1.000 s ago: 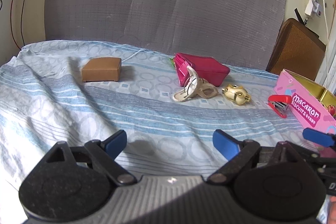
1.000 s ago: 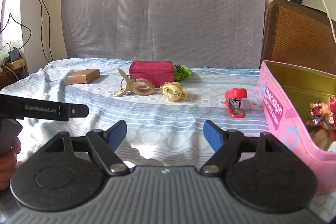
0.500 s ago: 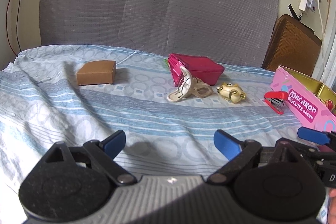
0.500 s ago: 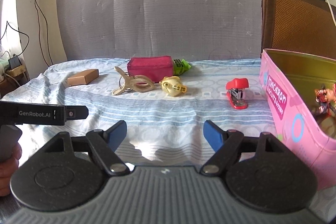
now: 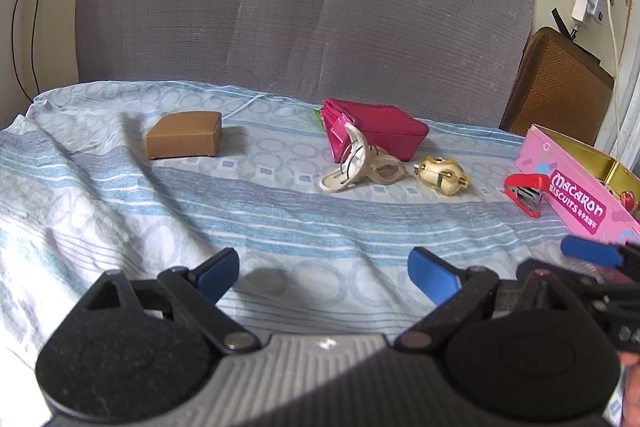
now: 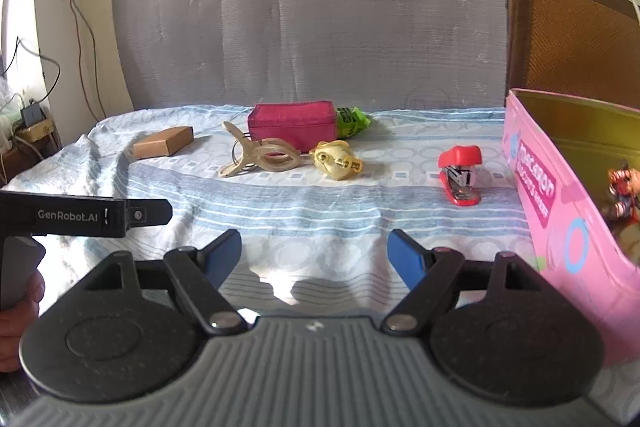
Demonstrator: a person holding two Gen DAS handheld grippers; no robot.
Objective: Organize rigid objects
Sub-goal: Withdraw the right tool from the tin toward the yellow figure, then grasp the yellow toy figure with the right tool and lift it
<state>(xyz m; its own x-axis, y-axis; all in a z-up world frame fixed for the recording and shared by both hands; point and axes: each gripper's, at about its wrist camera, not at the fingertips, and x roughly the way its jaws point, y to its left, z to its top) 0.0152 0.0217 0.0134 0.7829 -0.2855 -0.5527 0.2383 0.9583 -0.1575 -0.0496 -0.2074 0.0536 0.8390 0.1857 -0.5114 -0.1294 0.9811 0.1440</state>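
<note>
Left tongs (image 5: 324,273) wide, empty, right tongs (image 6: 314,253) wide, seemingly touching nothing, above bedsheet (image 5: 280,223)

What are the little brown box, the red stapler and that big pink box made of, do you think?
The brown box looks like plain matte cardboard: flat dull brown faces and folded edges. The stapler seems to have a glossy red plastic shell over grey metal works. The pink box is probably a printed tin, since its inside shines gold like metal, though coated card cannot be ruled out.

Left hand-held gripper (image 5: 323,271) jaws opened slightly wider; nothing between them.
</note>
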